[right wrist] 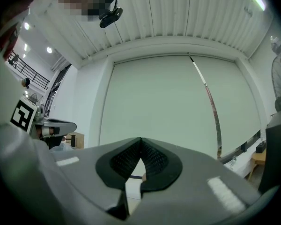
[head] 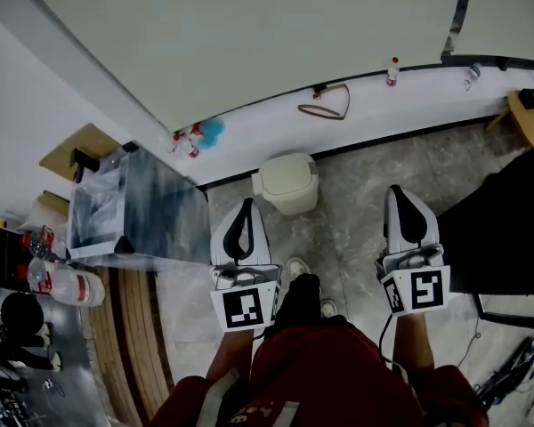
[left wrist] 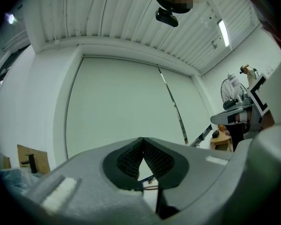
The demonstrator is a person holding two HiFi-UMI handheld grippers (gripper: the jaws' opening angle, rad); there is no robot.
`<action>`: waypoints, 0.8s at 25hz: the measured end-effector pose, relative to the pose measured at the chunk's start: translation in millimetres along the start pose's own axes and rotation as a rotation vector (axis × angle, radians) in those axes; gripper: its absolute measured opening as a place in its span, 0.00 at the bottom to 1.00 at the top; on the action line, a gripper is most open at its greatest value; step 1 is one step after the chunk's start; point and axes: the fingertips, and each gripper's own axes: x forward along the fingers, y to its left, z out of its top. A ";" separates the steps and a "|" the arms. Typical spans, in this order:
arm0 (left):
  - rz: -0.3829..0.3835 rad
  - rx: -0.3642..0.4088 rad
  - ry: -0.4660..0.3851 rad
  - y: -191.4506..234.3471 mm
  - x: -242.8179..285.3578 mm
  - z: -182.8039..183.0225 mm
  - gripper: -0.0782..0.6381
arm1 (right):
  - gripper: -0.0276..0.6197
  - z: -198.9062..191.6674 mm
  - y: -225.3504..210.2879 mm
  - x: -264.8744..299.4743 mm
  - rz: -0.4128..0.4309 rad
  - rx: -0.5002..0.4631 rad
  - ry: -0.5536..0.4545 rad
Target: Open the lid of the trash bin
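A small cream trash bin (head: 287,183) stands on the grey stone floor by the base of the wall, its lid down. Both grippers are held level in front of me, on my side of the bin and apart from it. The left gripper (head: 246,205) points just left of the bin, the right gripper (head: 398,192) well to its right. In the left gripper view the left gripper (left wrist: 143,140) has its ribbed pads meeting at the tip with nothing between them. The right gripper (right wrist: 141,140) looks the same in its own view. The bin shows in neither gripper view.
A shiny metal cabinet (head: 133,207) stands close on the left, with a plastic bottle (head: 67,285) and clutter beyond it. A white ledge (head: 374,105) along the wall carries spray bottles (head: 191,139) and a wooden hanger (head: 327,105). A black block (head: 498,229) and a wooden stool (head: 529,114) are at right.
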 end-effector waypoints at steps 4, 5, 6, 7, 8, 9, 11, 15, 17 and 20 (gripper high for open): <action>0.004 -0.022 0.005 7.0 12.5 -14.9 0.12 | 0.04 -8.0 -0.3 15.6 0.000 -0.010 0.004; 0.006 -0.026 0.003 9.7 16.4 -18.1 0.12 | 0.04 -9.8 0.5 21.1 0.002 -0.014 0.005; 0.009 -0.029 0.004 12.9 20.5 -21.4 0.12 | 0.04 -11.6 1.6 27.4 0.006 -0.018 0.006; 0.012 -0.032 0.004 16.2 25.0 -24.5 0.12 | 0.04 -13.4 2.6 34.2 0.011 -0.022 0.008; 0.016 -0.035 0.004 19.3 30.1 -27.4 0.12 | 0.04 -15.0 3.1 41.3 0.016 -0.026 0.011; 0.020 -0.039 0.004 22.2 35.7 -30.2 0.12 | 0.04 -16.3 2.9 48.9 0.020 -0.031 0.014; 0.029 -0.049 0.009 28.8 47.1 -36.2 0.12 | 0.04 -17.8 1.8 65.3 0.027 -0.037 0.019; 0.049 -0.061 0.021 50.4 71.7 -45.9 0.12 | 0.04 -21.3 4.9 105.7 0.045 -0.040 0.024; 0.060 -0.060 0.027 63.1 83.0 -50.8 0.12 | 0.04 -23.1 9.7 126.4 0.059 -0.041 0.025; 0.078 -0.062 0.034 82.0 99.0 -57.2 0.12 | 0.04 -25.0 18.2 155.8 0.084 -0.045 0.028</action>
